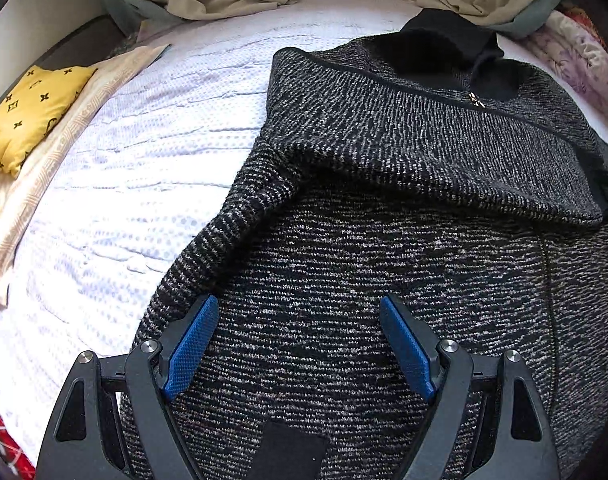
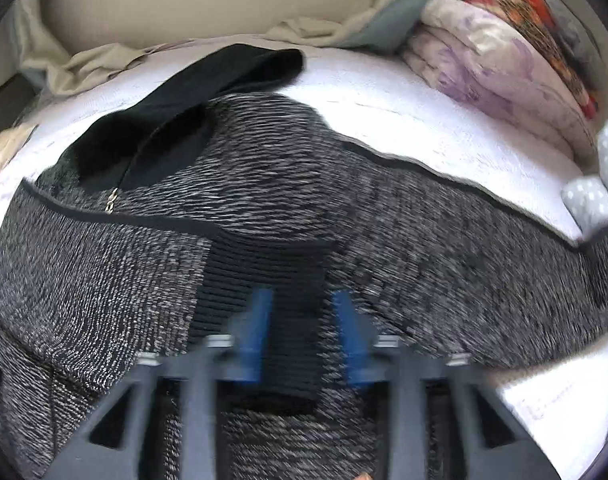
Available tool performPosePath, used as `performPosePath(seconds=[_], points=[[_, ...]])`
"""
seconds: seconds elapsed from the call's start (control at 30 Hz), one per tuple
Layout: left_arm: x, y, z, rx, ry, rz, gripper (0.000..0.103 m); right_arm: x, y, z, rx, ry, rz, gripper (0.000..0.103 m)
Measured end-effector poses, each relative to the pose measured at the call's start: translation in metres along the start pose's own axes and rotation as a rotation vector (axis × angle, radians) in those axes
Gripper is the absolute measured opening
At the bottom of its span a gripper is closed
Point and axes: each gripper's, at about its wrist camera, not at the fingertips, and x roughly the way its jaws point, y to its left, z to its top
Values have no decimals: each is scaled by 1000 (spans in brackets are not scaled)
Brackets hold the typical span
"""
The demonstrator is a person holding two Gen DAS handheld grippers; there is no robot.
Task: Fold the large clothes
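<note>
Bare white bedsheet [image 1: 136, 168] lies open left of the sweater [image 1: 383, 280]; yellow pillow [image 1: 28, 116] bounds its edge

The yellow cushion [image 1: 28, 114] at the bed's far left edge carries a repeating black monogram print: four-petal flowers, stars in circles and interlocked letters too small to read surely. No other text, label or number is legible.

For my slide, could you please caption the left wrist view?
Open left hand-held gripper above a speckled knit garment on a white bed.
</note>
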Motion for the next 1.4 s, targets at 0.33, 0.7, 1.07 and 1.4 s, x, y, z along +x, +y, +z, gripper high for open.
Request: performPosePath(seconds=[0.33, 0.7, 1.07, 1.4], points=[[-8, -15, -12, 48, -19, 11, 86, -36, 0, -25, -5, 61, 110, 66], [3, 3, -27, -24, -15, 8, 102, -16, 14, -58, -34, 115, 37, 86], [-39, -19, -22, 67, -91, -62, 102, -13, 23, -59, -50, 174, 34, 103], [-125, -101, -8, 250, -282, -161, 102, -85, -53, -66, 140, 87, 25, 103]])
